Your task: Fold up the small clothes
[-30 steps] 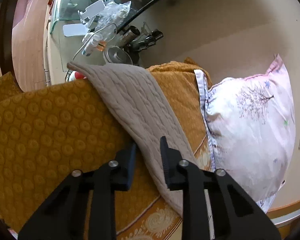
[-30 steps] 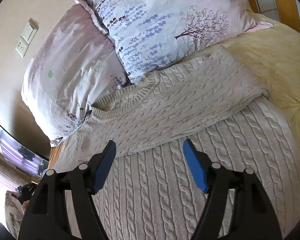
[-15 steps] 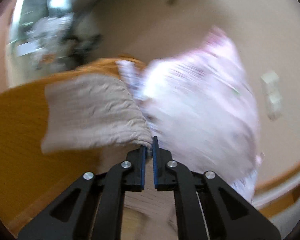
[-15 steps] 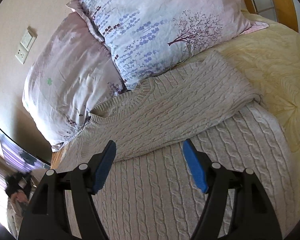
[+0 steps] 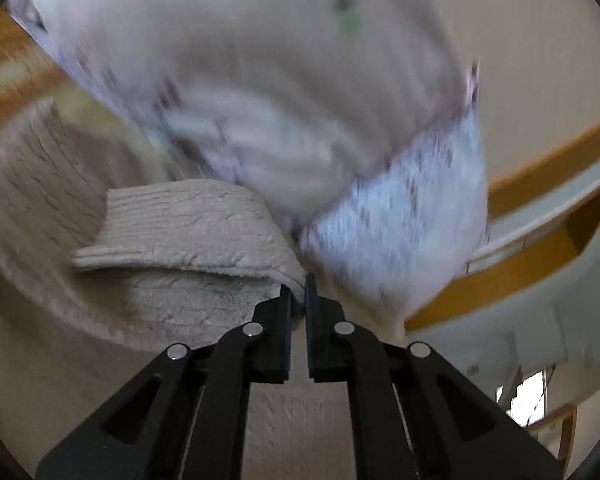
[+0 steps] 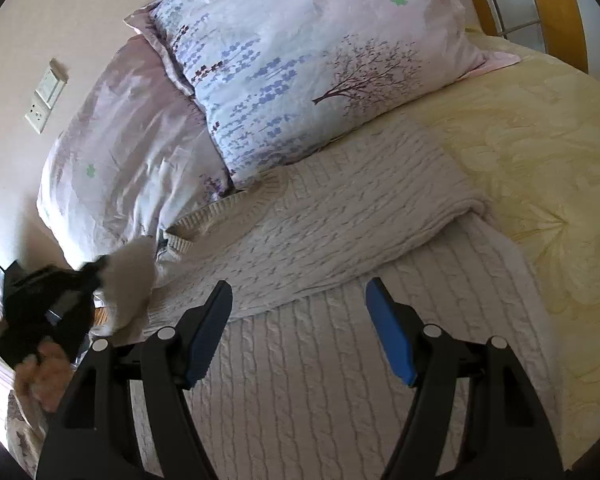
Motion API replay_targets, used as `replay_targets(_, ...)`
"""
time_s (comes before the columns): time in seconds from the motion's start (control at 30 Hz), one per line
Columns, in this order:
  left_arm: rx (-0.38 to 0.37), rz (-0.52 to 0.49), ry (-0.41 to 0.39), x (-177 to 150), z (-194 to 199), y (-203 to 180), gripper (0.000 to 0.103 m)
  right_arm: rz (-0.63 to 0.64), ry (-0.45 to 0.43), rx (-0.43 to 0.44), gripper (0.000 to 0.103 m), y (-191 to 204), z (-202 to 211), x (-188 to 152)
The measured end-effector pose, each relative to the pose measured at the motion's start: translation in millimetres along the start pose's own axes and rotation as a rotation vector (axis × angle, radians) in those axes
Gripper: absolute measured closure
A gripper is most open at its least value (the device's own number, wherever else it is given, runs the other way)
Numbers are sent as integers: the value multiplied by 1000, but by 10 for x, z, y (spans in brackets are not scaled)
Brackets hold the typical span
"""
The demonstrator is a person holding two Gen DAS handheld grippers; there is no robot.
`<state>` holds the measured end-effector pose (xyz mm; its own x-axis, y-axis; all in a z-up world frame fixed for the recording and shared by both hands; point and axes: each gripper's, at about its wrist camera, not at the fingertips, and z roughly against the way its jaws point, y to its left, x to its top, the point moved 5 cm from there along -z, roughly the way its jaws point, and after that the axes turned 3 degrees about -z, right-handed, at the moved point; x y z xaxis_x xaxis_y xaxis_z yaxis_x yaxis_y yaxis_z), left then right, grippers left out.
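A beige cable-knit sweater [image 6: 332, 220] lies spread on the bed, one sleeve folded across its body. My left gripper [image 5: 298, 290] is shut on the cuff end of the other sleeve [image 5: 188, 228] and holds it lifted over the sweater. In the right wrist view the left gripper [image 6: 96, 270] shows at the left, blurred, with the sleeve [image 6: 130, 280] hanging from it. My right gripper [image 6: 298, 300] is open and empty, hovering above the sweater's lower body.
Two floral pillows [image 6: 300, 60] [image 6: 128, 140] lie against the wall beyond the sweater's collar. A pale yellow bedspread [image 6: 540, 160] covers the bed to the right. A wooden headboard [image 6: 520, 0] curves behind. A wall socket [image 6: 46, 96] is at the left.
My left gripper closed on the sleeve end, lifted it off the orange bedspread and swung it right toward the pillows and sweater body. My right gripper stayed open and shifted slightly.
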<state>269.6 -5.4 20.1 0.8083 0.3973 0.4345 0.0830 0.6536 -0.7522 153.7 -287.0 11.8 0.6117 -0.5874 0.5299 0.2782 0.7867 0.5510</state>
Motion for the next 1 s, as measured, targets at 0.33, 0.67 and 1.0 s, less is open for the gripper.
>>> replay_targets(0.33,39,-228,235,-650,-116,-157,75,135,17,-5,32,247,81,144)
replay_targets(0.67,311,-82,87,189,812,1023,77,789,109,109,34,1729,-334,-372)
replay_targets(1.0,339,-83,116,139,833,1205,86,1072,167,-34,45,2078,-1167,-887)
